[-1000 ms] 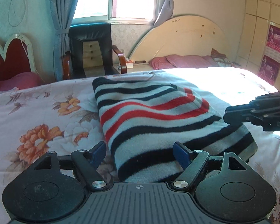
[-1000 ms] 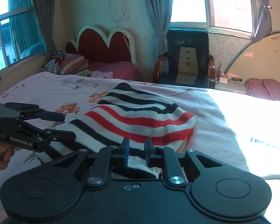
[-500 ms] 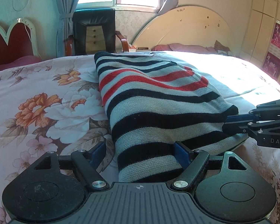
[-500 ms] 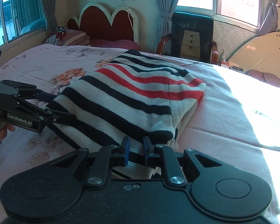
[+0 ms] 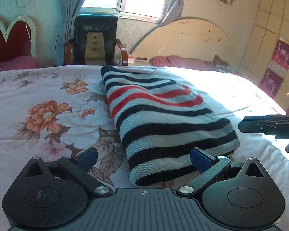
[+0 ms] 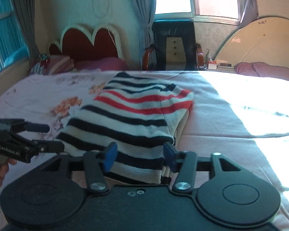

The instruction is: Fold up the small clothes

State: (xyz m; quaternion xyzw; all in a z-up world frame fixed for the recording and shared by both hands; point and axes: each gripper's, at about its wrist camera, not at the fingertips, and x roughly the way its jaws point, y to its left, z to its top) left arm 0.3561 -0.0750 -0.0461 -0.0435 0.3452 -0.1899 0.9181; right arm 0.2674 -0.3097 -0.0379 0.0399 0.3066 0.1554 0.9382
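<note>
While the folded striped sweater (image 5: 163, 123) lies on the floral bedsheet (image 5: 38, 100), left gripper (image 5: 143, 158) and right gripper (image 6: 139, 156) have just been opening, near hem between unpressed pads: release step. Next, likely withdrawal without dragging.

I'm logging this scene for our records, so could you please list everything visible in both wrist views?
Striped sweater: one, navy, pale and red stripes, folded on the bed, near edge between both grippers' open jaws.
Bed cover: one, pink with orange and white flowers, under the sweater.
Chair: one, black with wooden arms, beneath the window.
Red headboard: one, scalloped, far left.
Cream headboard: one, arched, far right.
Pink pillows: several, by the cream headboard.
Curtains: grey, beside the window.
Left gripper: black, blue pads, open.
Right gripper: black, blue pads, just opened.
Hand: one, holding the left gripper.
</note>
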